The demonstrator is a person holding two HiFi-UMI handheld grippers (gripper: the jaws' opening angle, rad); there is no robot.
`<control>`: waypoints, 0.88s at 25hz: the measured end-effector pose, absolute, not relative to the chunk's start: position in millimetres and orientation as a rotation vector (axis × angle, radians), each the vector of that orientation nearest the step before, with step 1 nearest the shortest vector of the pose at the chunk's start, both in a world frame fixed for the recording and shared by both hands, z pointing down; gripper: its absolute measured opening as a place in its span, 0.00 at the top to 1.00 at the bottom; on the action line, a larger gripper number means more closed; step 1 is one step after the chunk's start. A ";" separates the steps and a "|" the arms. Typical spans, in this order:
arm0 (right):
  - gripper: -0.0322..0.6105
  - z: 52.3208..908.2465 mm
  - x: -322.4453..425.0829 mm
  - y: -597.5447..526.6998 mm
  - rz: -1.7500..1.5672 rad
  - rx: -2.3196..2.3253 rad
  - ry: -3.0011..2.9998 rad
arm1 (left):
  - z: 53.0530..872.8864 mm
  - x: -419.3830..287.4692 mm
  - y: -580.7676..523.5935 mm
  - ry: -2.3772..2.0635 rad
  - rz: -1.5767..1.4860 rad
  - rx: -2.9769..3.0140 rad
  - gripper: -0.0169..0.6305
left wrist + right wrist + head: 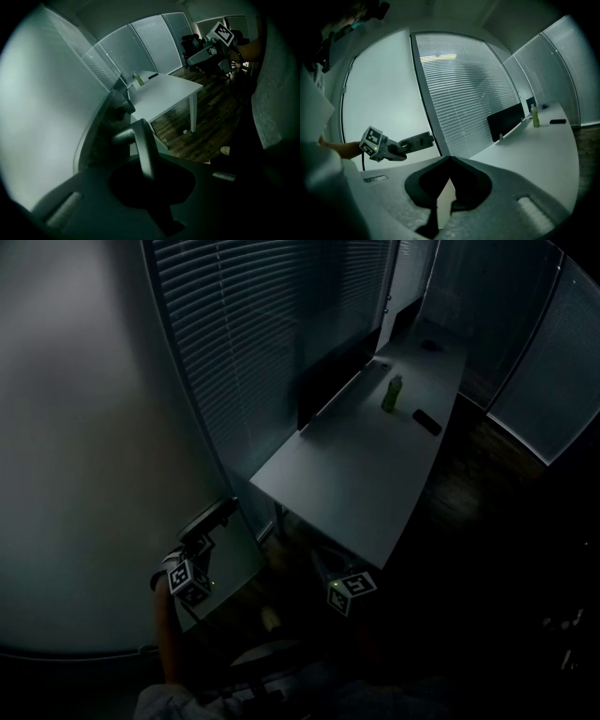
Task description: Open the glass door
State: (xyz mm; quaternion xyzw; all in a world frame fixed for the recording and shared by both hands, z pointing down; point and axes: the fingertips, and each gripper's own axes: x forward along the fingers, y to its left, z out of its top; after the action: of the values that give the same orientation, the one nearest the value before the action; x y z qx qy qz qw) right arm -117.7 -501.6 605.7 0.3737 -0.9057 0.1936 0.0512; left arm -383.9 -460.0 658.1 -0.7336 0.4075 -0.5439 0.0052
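Left claw [215, 517] pinches handle [142, 145] of door [84, 446]. In head view, door at 9 o'clock, handle at 7. Right claw [450, 158] pressed together, empty, at 6.

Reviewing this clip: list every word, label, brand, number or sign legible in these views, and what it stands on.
No readable text in any view.
Marker cube on the left gripper: black-and-white square pattern, no letters.
Marker cube on the right gripper: the same.
Green bottle on the table: any print too small and dark to read.
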 end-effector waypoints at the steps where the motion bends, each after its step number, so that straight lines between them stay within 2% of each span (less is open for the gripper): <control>1: 0.95 603.5 -116.1 -498.5 0.589 1.134 -2.758 | 656.3 -381.2 -456.5 1.270 -1.705 -2.300 0.97; 22: 0.95 598.8 -62.8 -442.9 0.577 1.105 -2.774 | 645.2 -324.4 -400.7 1.196 -1.680 -2.302 0.96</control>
State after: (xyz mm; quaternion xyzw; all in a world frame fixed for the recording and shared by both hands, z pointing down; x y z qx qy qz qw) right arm -62.8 -442.9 598.8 0.3629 -0.9110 0.1895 0.0503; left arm -324.4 -400.7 645.2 -0.7445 0.3868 -0.5435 0.0255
